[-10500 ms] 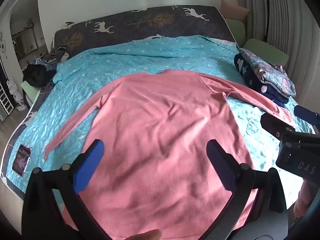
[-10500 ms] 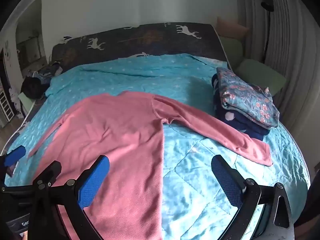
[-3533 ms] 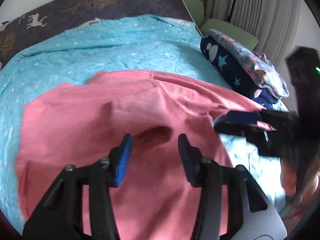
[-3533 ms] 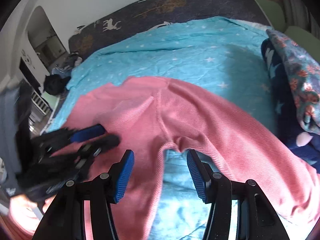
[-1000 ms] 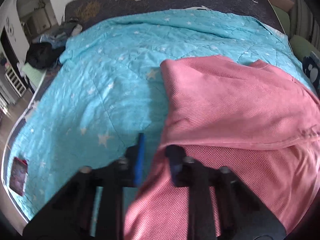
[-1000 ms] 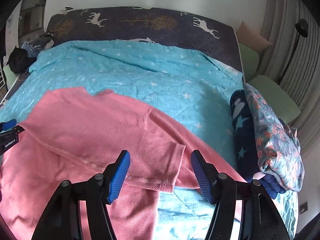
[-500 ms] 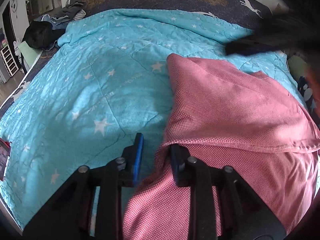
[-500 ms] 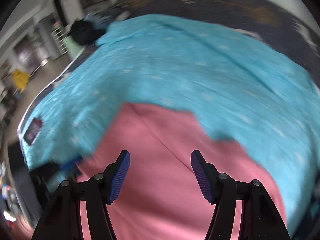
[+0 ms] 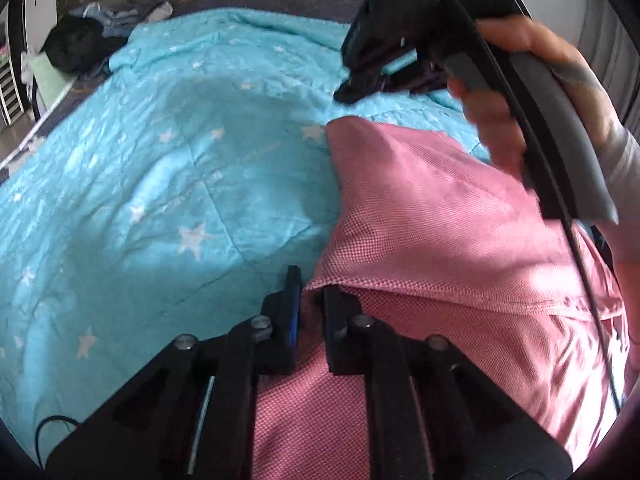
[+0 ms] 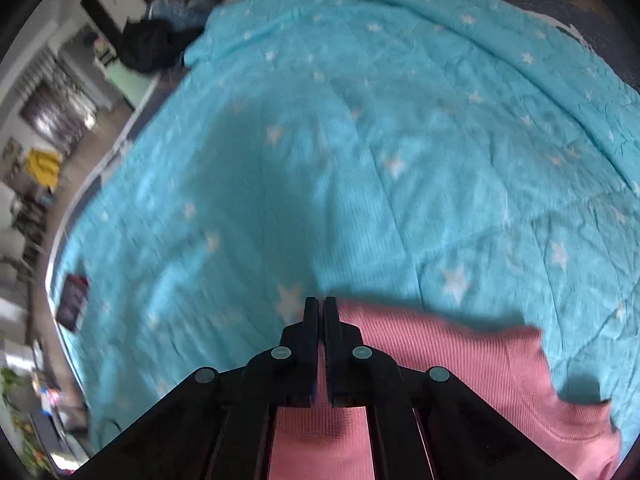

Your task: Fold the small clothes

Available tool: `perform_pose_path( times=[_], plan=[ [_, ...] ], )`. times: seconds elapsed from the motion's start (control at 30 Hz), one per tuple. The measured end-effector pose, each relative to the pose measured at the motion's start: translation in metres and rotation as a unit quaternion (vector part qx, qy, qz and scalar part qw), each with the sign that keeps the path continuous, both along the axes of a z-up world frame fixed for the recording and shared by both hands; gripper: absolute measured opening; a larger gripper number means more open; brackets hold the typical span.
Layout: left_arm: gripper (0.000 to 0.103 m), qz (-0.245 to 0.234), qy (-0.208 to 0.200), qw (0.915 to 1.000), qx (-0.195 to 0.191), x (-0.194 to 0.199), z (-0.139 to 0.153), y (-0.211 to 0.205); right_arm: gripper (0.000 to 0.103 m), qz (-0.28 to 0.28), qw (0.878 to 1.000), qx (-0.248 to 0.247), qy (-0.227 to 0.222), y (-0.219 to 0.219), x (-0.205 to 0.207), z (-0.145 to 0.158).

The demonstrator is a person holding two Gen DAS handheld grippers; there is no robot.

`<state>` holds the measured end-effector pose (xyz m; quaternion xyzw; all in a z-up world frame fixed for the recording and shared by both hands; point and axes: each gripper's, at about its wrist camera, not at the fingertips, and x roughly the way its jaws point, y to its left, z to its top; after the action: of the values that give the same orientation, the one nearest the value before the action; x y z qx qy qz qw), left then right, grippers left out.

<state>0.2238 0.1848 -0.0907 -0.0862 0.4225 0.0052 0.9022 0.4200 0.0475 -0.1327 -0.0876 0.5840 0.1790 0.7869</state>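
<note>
The pink knit top (image 9: 432,216) is spread on the turquoise star-print quilt (image 9: 160,184), partly folded: 1 layer has been laid over the body, and its hemmed edge runs across the near part in the left wrist view. The left fold line runs away from the left gripper (image 9: 310,300) toward the far corner of the cloth.

The left gripper is pinched on the near corner of that fold, with a thin ridge of pink cloth between its 2 blue-lined fingers (image 9: 292,304); its jaws have just been closing further on it. The right gripper (image 10: 321,312) is seen pressed fully together at the far corner of the garment, its tips at the very edge where pink meets quilt; its jaws have just snapped closed. Whether fabric is actually trapped between them cannot be told, as no cloth shows in the narrow slit. In the left wrist view the right gripper is held in a hand (image 9: 520,92) above that far corner.

The top is judged to be light, soft and limp, with a ribbed or waffle weave that should give decent friction against the pads. It will sag and drape wherever it is unsupported, so it is best held at 2 corners of 1 edge, through all stacked layers. A pinch taken too near the rim may slip off or catch only the upper layer, and quilt may be caught with it.
</note>
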Motion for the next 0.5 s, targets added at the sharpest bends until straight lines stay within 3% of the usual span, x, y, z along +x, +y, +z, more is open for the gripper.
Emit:
perform_pose_path(
  times=[0.1, 0.23, 0.37, 0.5],
  plan=[
    [0.023, -0.008, 0.01, 0.9999, -0.004, 0.002, -0.003, 0.004, 0.002, -0.043, 0.999, -0.007, -0.023, -0.002, 0.019, 0.002],
    [0.046, -0.003, 0.01, 0.9999, 0.009, -0.007, 0.002, 0.01, 0.005, -0.052, 0.998, 0.033, 0.009, -0.035, -0.003, 0.021],
    [0.047, -0.009, 0.008, 0.9997, 0.021, -0.019, 0.015, 0.01, 0.018, -0.019, 0.999, 0.005, -0.044, -0.103, -0.083, 0.066],
    [0.047, -0.025, -0.022, 0.9976, 0.06, -0.043, 0.046, -0.001, 0.022, -0.09, 0.991, -0.023, -0.098, -0.222, -0.184, 0.102]
  ],
)
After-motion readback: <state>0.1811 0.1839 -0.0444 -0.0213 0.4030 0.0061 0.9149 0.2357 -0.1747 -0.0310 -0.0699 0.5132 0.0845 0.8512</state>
